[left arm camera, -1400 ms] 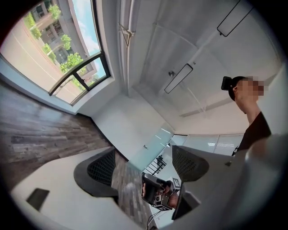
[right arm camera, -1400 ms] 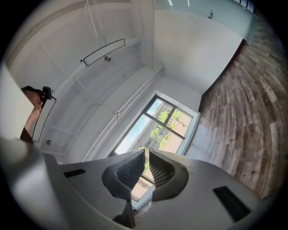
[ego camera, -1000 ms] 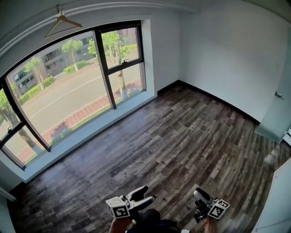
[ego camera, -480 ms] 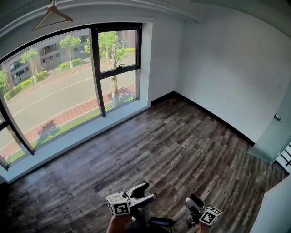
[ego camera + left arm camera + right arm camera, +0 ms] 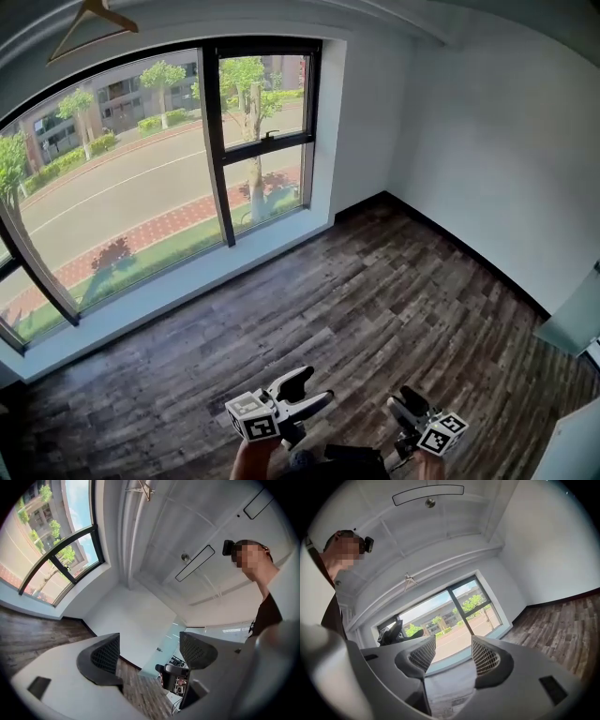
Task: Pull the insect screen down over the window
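The window (image 5: 141, 187) fills the far wall at the left, well apart from both claws; I can't make out its insect screen. Low over the wooden floor (image 5: 375, 300), the left claw (image 5: 312, 389) gapes empty. The right claw (image 5: 405, 405) has just been opening, with nothing between its jaws.

Wood floor (image 5: 356, 309) runs open from near edge to far window (image 5: 141, 197); hanger (image 5: 94, 11) overhead, far left.

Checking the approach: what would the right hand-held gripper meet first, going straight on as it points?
Likely the window, low on its large pane; nothing stands between, though depth is hard to judge.
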A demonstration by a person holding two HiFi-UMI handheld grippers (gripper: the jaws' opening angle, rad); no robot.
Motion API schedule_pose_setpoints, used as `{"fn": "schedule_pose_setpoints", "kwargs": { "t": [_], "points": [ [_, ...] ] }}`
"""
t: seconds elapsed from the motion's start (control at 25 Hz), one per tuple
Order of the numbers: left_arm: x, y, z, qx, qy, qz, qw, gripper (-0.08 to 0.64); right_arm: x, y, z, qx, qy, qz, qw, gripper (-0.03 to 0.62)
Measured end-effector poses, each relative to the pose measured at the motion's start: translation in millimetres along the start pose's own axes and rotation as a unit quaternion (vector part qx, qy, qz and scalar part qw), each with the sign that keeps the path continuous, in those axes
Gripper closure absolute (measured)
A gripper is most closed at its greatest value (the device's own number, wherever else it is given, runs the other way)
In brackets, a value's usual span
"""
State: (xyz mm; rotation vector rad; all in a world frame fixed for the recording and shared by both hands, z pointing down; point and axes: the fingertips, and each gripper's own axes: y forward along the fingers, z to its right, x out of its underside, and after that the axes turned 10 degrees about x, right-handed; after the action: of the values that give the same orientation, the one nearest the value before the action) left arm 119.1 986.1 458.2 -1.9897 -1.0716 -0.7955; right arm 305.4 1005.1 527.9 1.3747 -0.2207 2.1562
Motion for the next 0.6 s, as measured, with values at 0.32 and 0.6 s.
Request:
{"fn": "schedule_pose_setpoints", "kwargs": {
  "t": [0.32, 0.6],
  "points": [
    [-28, 19, -94, -0.054, 0.032, -0.003, 0.998, 0.138, -14, 113, 38, -0.055, -0.021, -0.028, 0.998, 0.372],
    [-92, 93, -186, -0.115, 0.076, -0.015, 0.9904, 0.138, -79, 239, 97, -0.131, -0.031, -0.031, 0.99, 0.371]
  ]
}}
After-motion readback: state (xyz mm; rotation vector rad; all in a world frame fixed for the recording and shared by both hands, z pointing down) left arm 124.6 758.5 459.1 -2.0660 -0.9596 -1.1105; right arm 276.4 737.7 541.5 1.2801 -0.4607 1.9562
